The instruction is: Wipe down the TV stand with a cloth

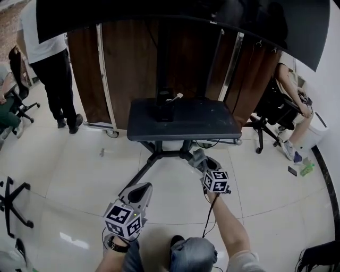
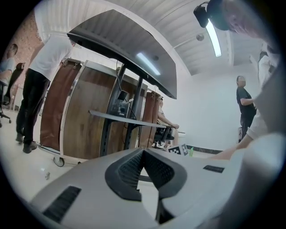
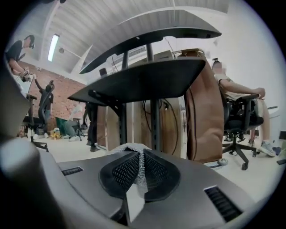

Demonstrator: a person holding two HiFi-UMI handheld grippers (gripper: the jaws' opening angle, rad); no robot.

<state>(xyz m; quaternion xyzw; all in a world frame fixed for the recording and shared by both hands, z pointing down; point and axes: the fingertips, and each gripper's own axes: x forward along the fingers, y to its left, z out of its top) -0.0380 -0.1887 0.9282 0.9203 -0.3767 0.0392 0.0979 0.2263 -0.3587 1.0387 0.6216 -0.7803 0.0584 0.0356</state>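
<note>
The TV stand's dark shelf (image 1: 180, 119) stands ahead of me on a wheeled base, under a large curved TV (image 1: 212, 16). My right gripper (image 1: 198, 158) hovers low in front of the shelf's near edge, shut on a grey mesh cloth (image 3: 135, 149) pinched between its pads. From the right gripper view (image 3: 140, 156) the shelf (image 3: 143, 80) is seen from below and close. My left gripper (image 1: 136, 194) hangs lower and further left over the floor, shut with nothing in it (image 2: 143, 152); it sees the shelf (image 2: 125, 118) side-on at a distance.
Brown wooden partition panels (image 1: 127, 69) on casters stand behind the stand. A person (image 1: 50, 53) stands at the back left; another sits on an office chair (image 1: 276, 109) at the right. A chair base (image 1: 10, 204) lies at the left. A green bottle (image 1: 307, 169) is on the floor.
</note>
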